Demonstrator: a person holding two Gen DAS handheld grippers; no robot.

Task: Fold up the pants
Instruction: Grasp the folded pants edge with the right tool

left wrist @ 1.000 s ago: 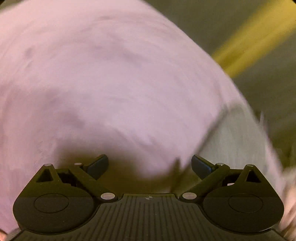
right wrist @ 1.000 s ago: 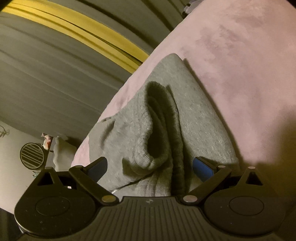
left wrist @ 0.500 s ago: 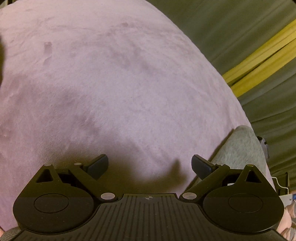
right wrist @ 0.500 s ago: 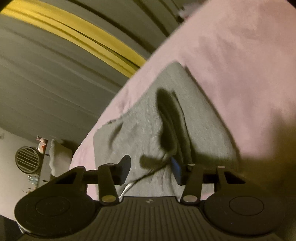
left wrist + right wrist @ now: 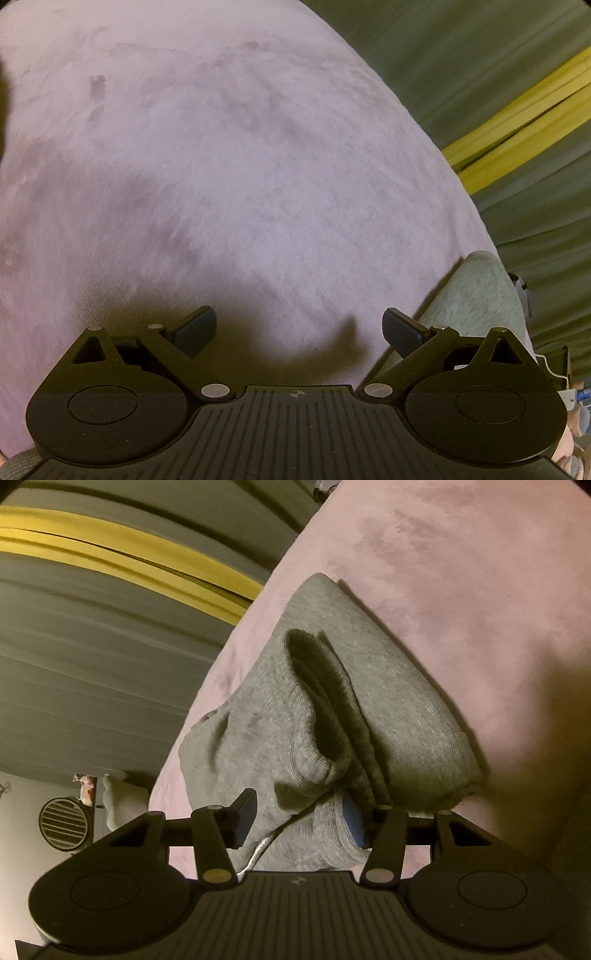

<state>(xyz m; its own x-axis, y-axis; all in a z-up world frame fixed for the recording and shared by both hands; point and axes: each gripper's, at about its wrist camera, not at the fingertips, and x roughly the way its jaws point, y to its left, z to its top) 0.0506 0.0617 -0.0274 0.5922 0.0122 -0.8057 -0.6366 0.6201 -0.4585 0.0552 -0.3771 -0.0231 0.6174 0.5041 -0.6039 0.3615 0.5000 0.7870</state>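
The grey knit pants [image 5: 332, 723] lie bunched and partly folded on a pink plush cover [image 5: 461, 590], near its edge. My right gripper [image 5: 299, 823] has its jaws partly closed around a fold of the pants, with cloth and a white drawstring between the blue pads. In the left wrist view my left gripper [image 5: 299, 328] is open and empty, low over the bare pink cover [image 5: 221, 166]. A corner of the grey pants [image 5: 476, 295] shows at its right, beside the right finger.
Beyond the cover's edge is a grey floor with a yellow stripe [image 5: 129, 554] [image 5: 524, 125]. A round vent [image 5: 62, 823] and small items sit at the far left in the right wrist view. A cable and small objects [image 5: 561, 387] lie at the right edge.
My right gripper's jaws have closed in from wide open onto the fold of the pants. My left gripper has shifted slightly over the cover and stayed open.
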